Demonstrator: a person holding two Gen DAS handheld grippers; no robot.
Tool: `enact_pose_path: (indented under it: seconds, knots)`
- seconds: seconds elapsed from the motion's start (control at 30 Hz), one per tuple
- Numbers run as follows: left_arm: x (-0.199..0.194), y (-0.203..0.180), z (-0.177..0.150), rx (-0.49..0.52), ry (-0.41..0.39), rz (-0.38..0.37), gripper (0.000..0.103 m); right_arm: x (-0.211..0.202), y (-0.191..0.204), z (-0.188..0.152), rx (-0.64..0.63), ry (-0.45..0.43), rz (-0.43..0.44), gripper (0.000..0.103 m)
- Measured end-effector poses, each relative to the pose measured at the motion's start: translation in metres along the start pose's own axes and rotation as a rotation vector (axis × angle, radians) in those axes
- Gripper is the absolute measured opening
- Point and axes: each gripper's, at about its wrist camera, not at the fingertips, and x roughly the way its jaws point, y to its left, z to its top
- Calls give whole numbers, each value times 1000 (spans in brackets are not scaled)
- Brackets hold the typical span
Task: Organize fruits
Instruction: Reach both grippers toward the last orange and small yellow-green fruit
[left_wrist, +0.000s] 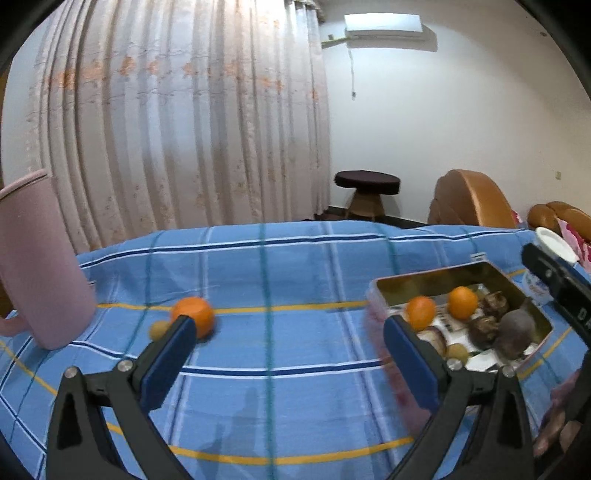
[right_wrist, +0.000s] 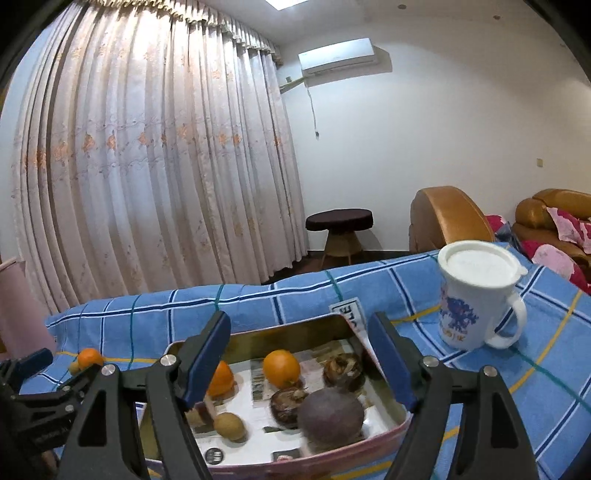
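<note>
Both grippers spread and empty — left gripper (left_wrist: 290, 347) facing the loose orange (left_wrist: 193, 316) on the blue cloth (left_wrist: 295, 266), right gripper (right_wrist: 299, 354) over the tin (right_wrist: 258, 334) — a careless nudge may roll the orange away.

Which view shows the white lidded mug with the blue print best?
The right wrist view: the white lidded mug with the blue print stands whole there on the blue checked cloth, handle and print clear. The left wrist view catches only its lid and a sliver of the print at the right edge, behind a black tong arm.
</note>
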Motion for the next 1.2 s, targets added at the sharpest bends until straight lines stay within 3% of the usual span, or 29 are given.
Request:
enact_pose_path:
  seconds: [0.23, 0.7, 0.97, 1.2]
  knots:
    - [4, 28, -5, -4, 10, 38, 103, -2, 34, -11, -50, 28, 10, 78]
    - [10, 88, -7, -46, 20, 117, 103, 7, 122, -26, -87, 89, 125, 78]
    - [20, 145, -4, -91, 43, 240, 103, 20, 168, -34, -153, 137, 199, 78]
    - [24, 187, -8, -170, 72, 346, 103, 47, 209, -44, -215, 263, 298, 78]
